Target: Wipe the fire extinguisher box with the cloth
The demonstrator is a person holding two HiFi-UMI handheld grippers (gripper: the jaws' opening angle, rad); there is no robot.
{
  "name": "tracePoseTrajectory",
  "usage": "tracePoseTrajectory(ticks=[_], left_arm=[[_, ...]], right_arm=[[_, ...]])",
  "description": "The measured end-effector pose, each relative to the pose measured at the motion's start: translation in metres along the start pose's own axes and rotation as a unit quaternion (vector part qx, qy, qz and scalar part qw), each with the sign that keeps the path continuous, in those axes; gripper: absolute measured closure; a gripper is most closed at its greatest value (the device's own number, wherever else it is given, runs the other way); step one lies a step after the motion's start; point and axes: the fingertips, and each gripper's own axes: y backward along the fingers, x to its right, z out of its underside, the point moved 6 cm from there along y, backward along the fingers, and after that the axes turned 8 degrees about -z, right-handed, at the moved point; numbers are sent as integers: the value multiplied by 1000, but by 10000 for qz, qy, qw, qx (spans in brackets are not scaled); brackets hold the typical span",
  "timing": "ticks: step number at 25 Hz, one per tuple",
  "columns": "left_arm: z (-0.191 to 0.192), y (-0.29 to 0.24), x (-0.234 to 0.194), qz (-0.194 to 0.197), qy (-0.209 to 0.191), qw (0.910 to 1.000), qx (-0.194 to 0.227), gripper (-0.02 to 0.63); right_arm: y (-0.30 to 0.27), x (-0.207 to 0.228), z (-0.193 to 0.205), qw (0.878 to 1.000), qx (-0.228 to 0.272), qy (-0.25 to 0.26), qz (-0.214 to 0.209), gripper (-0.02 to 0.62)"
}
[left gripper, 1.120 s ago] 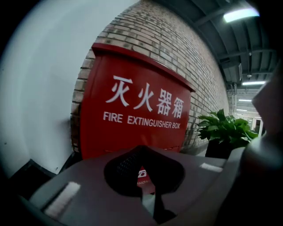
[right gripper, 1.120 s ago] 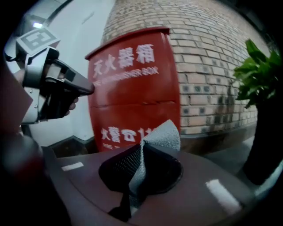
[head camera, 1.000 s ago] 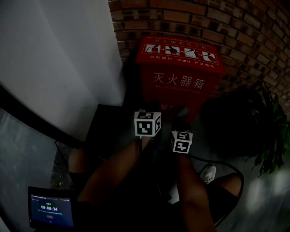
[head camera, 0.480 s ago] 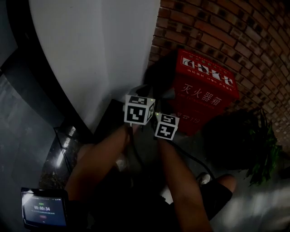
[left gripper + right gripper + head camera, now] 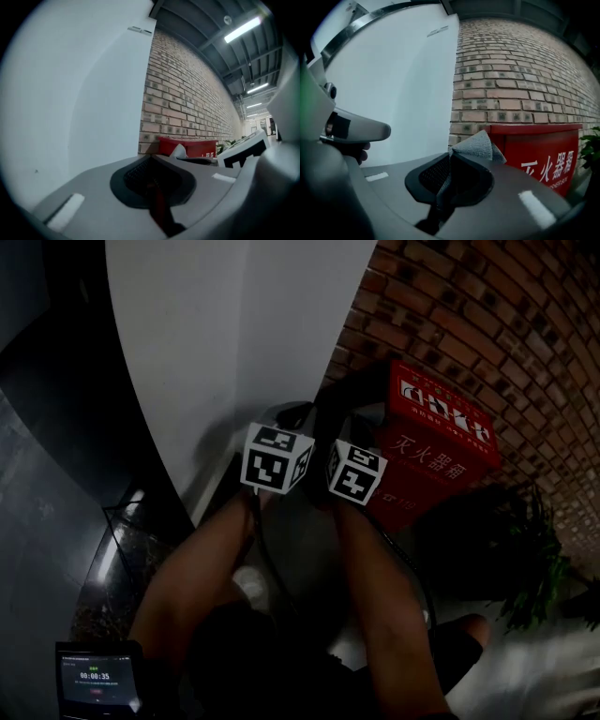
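The brick wall [image 5: 487, 324] stands behind the red box [image 5: 427, 460]. Left of the box, the left gripper [image 5: 151, 173] has its jaws together, and the right gripper [image 5: 445, 183] is clamped on the cloth [image 5: 480, 145]. Pinched only at a fold, the cloth could slip free while wiping.

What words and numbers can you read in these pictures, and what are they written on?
"灭火器箱": big white characters on the front of the red fire extinguisher box.
"00:00:35": timer on the small screen, bottom left in the head view.
Too small or blurred to read: the print on the box's lid, the small line under the big characters, and the other text on the screen.
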Motion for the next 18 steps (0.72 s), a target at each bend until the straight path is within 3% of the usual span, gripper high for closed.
tracePoseTrajectory(ticks=[6, 12, 18], left_arm=[[3, -10, -17, 134, 555, 9983, -148, 607], [-8, -9, -29, -1, 608, 9981, -70, 607], [2, -20, -20, 239, 464, 9983, -274, 607]], right_arm=[[-39, 5, -3, 9976, -207, 172, 641, 560], [-64, 21, 2, 9906, -318, -75, 1325, 560], [-74, 25, 34, 9880, -518, -265, 1433, 560]])
